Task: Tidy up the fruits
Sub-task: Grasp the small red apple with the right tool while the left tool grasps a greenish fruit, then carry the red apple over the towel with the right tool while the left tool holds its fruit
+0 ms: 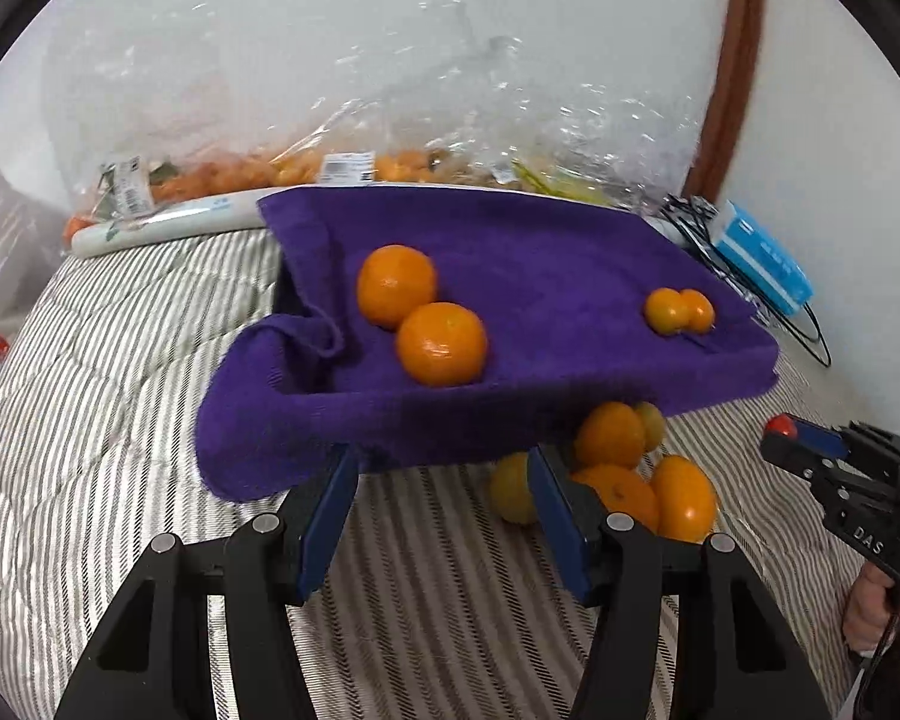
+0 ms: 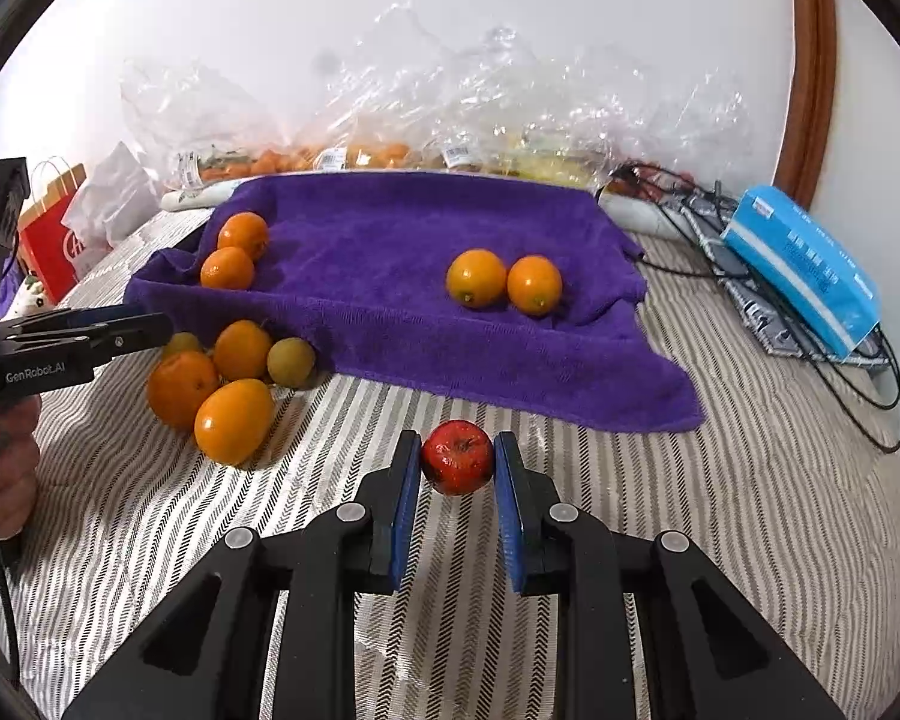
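The right gripper (image 2: 457, 459) pinches a small red apple-like fruit (image 2: 457, 456) just short of the purple towel-lined tray (image 2: 390, 312); best carry it level, clear of the oranges. The left gripper (image 1: 444, 468) hovers half open, empty. Striped quilt (image 2: 660, 510) below, white wall behind.

1. Four orange fruits (image 2: 477, 278) on one purple towel (image 2: 390, 324).
2. Five loose fruits (image 2: 234, 420) heaped beside it, one greenish (image 2: 291, 362).
3. One small red fruit (image 2: 457, 456).
4. One blue packet (image 2: 804, 267).
5. Two grippers: left (image 1: 444, 468), right (image 2: 457, 459).
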The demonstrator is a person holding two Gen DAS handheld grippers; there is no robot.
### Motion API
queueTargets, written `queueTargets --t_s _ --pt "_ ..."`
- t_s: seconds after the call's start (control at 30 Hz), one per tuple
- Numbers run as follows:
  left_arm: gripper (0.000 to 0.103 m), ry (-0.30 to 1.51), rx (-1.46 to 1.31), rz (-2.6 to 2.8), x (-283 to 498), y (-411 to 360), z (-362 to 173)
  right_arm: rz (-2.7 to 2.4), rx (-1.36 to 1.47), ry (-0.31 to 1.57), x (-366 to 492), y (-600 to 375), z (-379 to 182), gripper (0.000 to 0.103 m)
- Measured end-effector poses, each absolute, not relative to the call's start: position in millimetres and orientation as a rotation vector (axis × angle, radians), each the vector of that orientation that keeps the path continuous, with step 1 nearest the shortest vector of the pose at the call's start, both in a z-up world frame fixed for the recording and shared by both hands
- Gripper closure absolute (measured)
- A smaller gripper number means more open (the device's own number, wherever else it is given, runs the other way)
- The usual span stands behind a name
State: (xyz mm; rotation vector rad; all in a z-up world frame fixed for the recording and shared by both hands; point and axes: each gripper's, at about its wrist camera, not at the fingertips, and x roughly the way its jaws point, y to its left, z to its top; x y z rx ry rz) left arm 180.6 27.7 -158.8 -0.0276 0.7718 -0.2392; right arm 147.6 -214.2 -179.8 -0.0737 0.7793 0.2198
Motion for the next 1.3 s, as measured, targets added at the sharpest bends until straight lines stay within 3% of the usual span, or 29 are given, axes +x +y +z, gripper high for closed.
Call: queueTargets --t_s 0.23,0.33,0.47,0.87,1.3 --pt "0.049 0.803 0.007 -0.27 184 11 -161 0.248 -0.029 0.788 149 -219 -181 0.079" --pt "0.065 0.825 0.023 -0.289 185 6 -163 0.264 -0.001 0.796 151 -222 -182 0.079" --pt "0.073 0.826 0.024 -0.304 184 3 -163 0.271 -0.016 0.805 152 -218 -183 0.079" --pt "0.077 0.851 -0.065 -0.359 183 10 -164 0.262 -0.009 0.808 152 -220 -183 0.079" --pt "0.077 0.709 -0.15 -0.311 171 28 -146 0.248 0.047 0.78 150 -229 -182 0.079"
